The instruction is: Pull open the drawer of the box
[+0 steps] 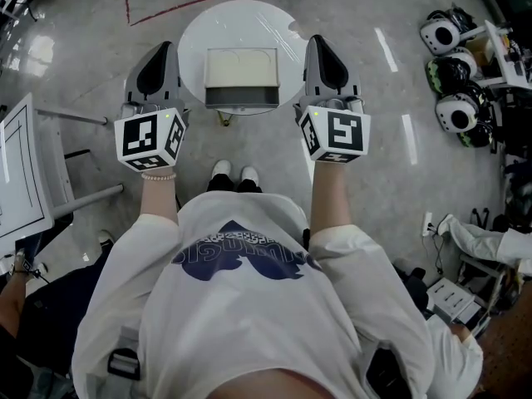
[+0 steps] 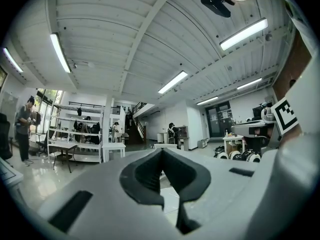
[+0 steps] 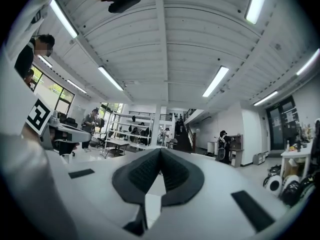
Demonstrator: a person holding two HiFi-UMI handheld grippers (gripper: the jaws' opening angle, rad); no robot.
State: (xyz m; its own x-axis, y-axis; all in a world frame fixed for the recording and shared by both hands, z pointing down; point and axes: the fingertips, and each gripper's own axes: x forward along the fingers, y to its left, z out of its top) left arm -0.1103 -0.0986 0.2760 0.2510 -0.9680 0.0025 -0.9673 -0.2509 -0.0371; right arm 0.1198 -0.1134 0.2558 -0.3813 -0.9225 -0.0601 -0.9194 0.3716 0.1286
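The box (image 1: pixel 241 69) sits on a small round white surface (image 1: pixel 195 36), toward its 6 o'clock edge, with the darker drawer front (image 1: pixel 242 97) facing the person. From above I cannot tell whether the drawer has come out at all, and no handle or lip can be made out. The left tongs (image 1: pixel 163 50) hang at the box's 9 o'clock and the right tongs (image 1: pixel 317 41) at its 3 o'clock. Both are beside the surface and apart from the box, pointing level toward 12 o'clock. Each gripper view shows its dark pads pressed together with nothing between them, only the open room ahead. The marker cubes (image 1: pixel 150 138) sit at the near ends, and the grey floor (image 1: pixel 100 48) lies all around. The likely trouble is the box itself. It looks light and unfixed, and it stands close to the rim, so a pull on the drawer with nothing bracing the body could drag the whole box off the 6 o'clock edge. Shut tongs would also only nudge the front. With no clear grip point, pads closing on a thin edge may slip and jolt the box.
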